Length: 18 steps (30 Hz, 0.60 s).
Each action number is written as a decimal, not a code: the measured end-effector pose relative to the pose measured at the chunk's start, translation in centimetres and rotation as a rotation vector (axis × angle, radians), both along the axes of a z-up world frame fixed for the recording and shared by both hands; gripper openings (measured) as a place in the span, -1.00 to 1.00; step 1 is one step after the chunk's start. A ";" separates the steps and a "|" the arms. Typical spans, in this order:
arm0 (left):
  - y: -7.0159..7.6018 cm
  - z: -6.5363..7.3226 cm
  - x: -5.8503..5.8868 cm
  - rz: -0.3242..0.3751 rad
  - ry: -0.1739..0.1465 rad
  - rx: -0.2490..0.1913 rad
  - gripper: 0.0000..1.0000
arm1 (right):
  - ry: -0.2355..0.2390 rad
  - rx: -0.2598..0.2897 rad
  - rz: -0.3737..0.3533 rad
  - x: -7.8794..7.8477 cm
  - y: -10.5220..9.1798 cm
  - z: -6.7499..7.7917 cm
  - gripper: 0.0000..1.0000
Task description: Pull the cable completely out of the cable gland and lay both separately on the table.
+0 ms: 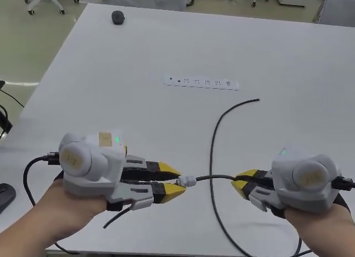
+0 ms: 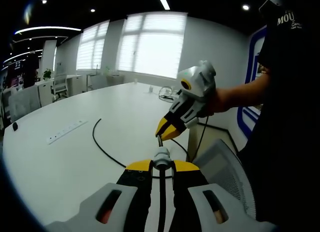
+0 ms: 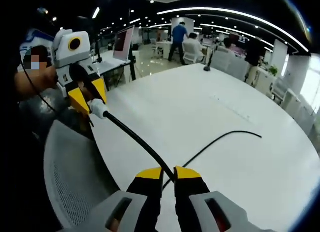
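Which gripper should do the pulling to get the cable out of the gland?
Right. The right gripper is shut on the cable just past the cable gland, while the left gripper clamps the cable gland itself, so it likely should just hold steady.

The white cable gland [image 2: 161, 155] is clamped between the yellow-tipped jaws of the left gripper [image 2: 161, 166] at the bottom of the view. Just beyond it, the black cable [image 2: 95, 139] is pinched by the right gripper [image 2: 162, 133], which is held by a hand [image 2: 226, 97] entering from the right. The rest of the cable is laid in a curve across the white bench [image 2: 60, 167], near a white power strip [image 2: 66, 132].
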<state>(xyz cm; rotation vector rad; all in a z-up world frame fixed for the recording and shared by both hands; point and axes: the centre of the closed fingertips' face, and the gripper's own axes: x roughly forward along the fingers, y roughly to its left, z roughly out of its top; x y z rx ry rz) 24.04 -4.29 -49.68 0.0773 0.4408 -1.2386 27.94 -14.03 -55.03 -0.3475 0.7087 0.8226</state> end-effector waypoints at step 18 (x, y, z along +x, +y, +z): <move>-0.2 0.0 0.0 0.000 0.004 -0.001 -0.69 | -0.276 -0.215 0.397 -2.4 7.0 4.2 -0.73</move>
